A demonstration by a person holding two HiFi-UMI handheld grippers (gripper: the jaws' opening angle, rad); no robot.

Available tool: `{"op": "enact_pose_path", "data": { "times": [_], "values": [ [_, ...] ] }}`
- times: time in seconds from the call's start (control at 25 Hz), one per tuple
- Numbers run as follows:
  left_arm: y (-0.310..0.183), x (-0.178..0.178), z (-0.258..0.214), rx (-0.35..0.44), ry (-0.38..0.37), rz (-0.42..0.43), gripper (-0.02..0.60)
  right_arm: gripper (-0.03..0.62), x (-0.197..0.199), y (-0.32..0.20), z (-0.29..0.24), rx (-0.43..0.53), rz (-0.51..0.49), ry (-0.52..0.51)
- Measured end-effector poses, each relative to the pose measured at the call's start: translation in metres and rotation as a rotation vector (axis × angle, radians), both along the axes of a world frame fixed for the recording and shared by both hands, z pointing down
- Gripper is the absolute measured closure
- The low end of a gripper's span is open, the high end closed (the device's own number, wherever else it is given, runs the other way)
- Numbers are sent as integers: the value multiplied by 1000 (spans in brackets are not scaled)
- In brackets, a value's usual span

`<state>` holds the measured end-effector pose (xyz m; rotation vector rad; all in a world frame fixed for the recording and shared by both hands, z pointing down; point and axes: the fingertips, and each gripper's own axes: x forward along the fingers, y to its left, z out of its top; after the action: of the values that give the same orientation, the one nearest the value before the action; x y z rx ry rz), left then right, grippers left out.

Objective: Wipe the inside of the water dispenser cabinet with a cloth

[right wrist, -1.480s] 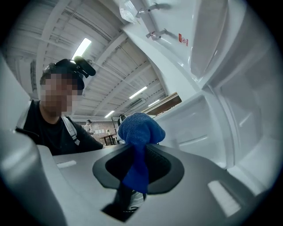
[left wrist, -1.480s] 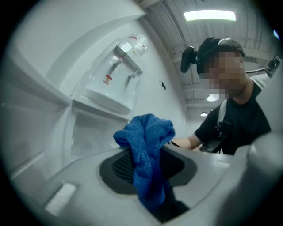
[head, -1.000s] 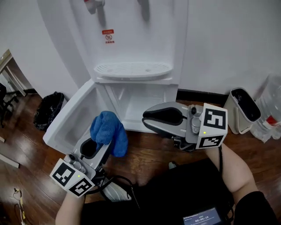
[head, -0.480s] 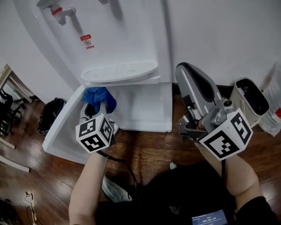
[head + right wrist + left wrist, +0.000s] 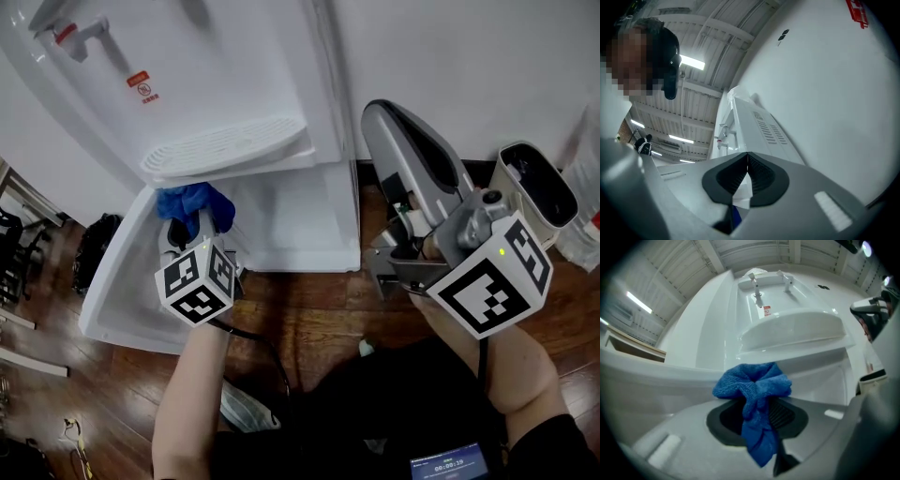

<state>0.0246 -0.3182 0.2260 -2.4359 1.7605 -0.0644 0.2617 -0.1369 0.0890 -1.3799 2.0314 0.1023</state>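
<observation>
Head view: my left gripper (image 5: pixel 186 228) brings the blue cloth (image 5: pixel 194 202) to the open cabinet (image 5: pixel 300 230), with all the wiping seemingly left to do; left gripper view: its jaws are pinched tight on that cloth; right gripper view: my right gripper (image 5: pixel 747 174), its jaws just closed, grips nothing.

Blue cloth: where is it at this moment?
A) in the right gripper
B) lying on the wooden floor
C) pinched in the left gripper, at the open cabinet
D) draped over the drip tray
C: the left gripper view shows the blue cloth clamped between the jaws of the left gripper, which faces the dispenser's open cabinet.
</observation>
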Motion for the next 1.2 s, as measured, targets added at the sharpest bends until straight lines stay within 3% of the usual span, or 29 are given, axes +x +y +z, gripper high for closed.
{"op": "enact_pose_path", "data": {
  "times": [0.2,0.4,0.6,0.76,0.88,1.04,1.2],
  "values": [
    [4,40,30,-44,26,46,463,588,-5,-1,2,-7,-48,-19],
    [-33,51,38,-64,28,0,463,588,1,-6,3,-12,-45,-33],
    [-55,108,54,-79,-7,167,463,588,20,-9,5,-19,-8,-76],
    [-81,139,68,-147,20,200,462,588,27,-13,14,-46,17,-94],
    [-95,154,72,-135,22,243,460,589,22,-22,23,-77,8,-97],
    [-92,157,69,-113,86,278,457,589,19,-26,27,-85,-20,-107],
    [-78,174,69,-79,49,358,459,589,14,-28,29,-104,-58,-110]
  ]
}}
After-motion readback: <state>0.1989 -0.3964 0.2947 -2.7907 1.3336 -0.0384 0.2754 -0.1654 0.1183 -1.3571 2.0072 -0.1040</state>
